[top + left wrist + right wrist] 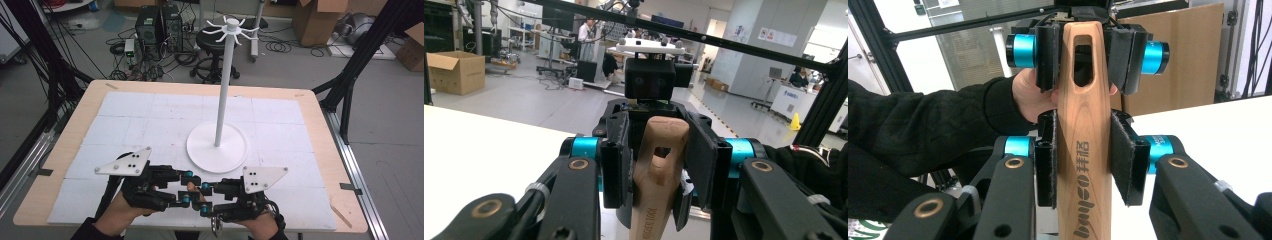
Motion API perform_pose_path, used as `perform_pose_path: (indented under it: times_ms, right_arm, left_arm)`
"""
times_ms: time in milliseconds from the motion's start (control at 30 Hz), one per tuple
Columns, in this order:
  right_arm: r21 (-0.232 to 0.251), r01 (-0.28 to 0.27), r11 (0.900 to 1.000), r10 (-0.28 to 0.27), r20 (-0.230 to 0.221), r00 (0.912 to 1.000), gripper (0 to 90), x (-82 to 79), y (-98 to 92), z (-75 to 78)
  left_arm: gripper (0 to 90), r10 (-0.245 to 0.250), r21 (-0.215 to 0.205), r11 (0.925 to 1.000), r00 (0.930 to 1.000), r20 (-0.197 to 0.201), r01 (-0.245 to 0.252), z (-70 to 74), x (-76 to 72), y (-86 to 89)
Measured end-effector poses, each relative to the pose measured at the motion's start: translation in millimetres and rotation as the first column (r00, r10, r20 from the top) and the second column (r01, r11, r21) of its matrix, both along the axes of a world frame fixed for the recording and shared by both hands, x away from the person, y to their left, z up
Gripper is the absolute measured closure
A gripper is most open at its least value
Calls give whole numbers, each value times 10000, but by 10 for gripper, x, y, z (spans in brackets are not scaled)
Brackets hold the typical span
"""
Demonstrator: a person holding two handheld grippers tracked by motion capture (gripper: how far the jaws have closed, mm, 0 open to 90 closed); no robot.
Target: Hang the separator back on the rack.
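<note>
A wooden utensil handle (1083, 175) with a slot near its top stands roughly upright between my two grippers, which face each other at the table's front edge. My right gripper (1083, 160) is shut on the handle's lower part, its pads (1046, 160) pressed on both sides. My left gripper (659, 160) has its jaws around the slotted top (659, 145), close on both sides with a thin dark gap at one pad (616, 160). In the high view the left gripper (187, 186) and right gripper (204, 198) meet tip to tip, with the handle top (193, 186) between them and a metal end (216, 226) hanging below.
A white stand (217, 147) with a round base, a tall pole and a ring of hooks on top (231, 27) rises at the table's middle, just beyond the grippers. White sheets cover the wooden table (320, 150). Black frame posts flank both sides.
</note>
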State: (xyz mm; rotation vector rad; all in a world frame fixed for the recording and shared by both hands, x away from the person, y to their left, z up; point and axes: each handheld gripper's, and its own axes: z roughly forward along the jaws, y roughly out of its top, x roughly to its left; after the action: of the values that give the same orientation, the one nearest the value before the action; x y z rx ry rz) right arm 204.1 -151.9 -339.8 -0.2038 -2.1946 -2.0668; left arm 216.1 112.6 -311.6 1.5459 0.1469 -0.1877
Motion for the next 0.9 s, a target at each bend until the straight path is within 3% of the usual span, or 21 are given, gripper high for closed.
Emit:
perform_pose_path:
  times_ms: [167, 367, 467, 567, 800, 900]
  right_arm:
    - [1, 17, 10000, -16, -12, 10000, 669, 5, -6, -5]
    - [5, -42, 10000, 42, 46, 10000, 669, 1, -4, -3]
    - [42, -46, 10000, 46, -68, 10000, 657, 4, -5, 2]
    - [68, 348, 9994, -346, -261, 9991, 490, 2, -1, 17]
    - [-288, 1242, 9918, -1247, -138, 9921, 405, -17, -32, 31]
    - [-641, 1808, 9814, -1812, 10, 9835, 377, -27, -3, 24]
  left_arm:
    - [694, 24, -81, 10000, 10000, 66, -24, -12, -4, 8]
    - [705, 137, -155, 9998, 9998, 121, -135, -7, -33, 10]
    - [708, 418, -82, 9991, 9990, 131, -417, 16, -56, 9]
    - [710, 823, 216, 9963, 9965, 166, -827, 66, -67, 18]
    - [715, 1824, 401, 9821, 9822, 452, -1842, 184, -111, 90]
    - [716, 2488, 466, 9667, 9668, 584, -2516, 225, -143, 128]
